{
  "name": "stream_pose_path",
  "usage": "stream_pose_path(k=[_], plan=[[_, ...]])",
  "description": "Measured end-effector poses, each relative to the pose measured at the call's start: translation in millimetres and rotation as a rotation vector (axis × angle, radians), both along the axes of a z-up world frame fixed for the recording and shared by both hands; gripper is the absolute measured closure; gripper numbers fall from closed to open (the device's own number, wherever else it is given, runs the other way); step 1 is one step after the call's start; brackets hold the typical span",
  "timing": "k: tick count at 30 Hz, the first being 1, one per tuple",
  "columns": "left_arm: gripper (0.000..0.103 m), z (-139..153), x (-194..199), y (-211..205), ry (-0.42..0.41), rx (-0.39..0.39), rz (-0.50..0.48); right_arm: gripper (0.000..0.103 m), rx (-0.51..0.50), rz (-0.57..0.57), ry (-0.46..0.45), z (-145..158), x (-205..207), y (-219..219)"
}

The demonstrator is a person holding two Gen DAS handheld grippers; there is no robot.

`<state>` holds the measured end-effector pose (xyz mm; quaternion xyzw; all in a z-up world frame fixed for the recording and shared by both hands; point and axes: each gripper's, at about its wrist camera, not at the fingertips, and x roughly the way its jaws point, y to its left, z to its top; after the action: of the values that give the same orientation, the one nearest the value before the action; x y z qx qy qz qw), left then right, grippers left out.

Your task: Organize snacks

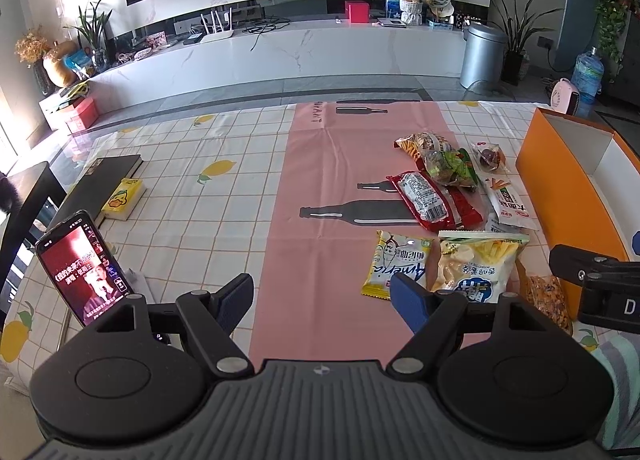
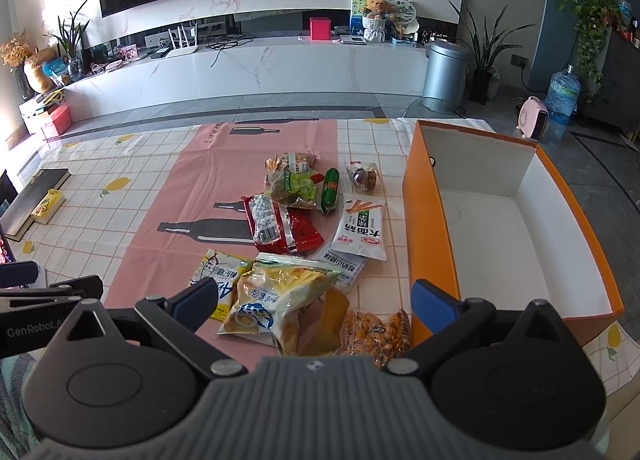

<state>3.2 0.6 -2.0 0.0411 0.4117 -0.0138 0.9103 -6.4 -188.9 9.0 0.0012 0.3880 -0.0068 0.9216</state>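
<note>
My right gripper (image 2: pixel 314 302) is wide open above the yellow chips bag (image 2: pixel 276 300). My left gripper (image 1: pixel 322 298) is wide open too, holding nothing. The snacks lie just beside the orange box (image 2: pixel 430 228)

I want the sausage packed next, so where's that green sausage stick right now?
In the right wrist view, the green sausage stick lies mid-table between the green-labelled snack bag and the clear-wrapped dark snack, left of the orange box.
</note>
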Motion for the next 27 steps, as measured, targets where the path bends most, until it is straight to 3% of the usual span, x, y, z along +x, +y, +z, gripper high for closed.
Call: stream_pose_path(k=[27], plan=[[0.012, 1, 1, 3, 0.001, -0.006, 0.006, 0.004, -0.001, 0.001, 0.002, -9, 1, 3]])
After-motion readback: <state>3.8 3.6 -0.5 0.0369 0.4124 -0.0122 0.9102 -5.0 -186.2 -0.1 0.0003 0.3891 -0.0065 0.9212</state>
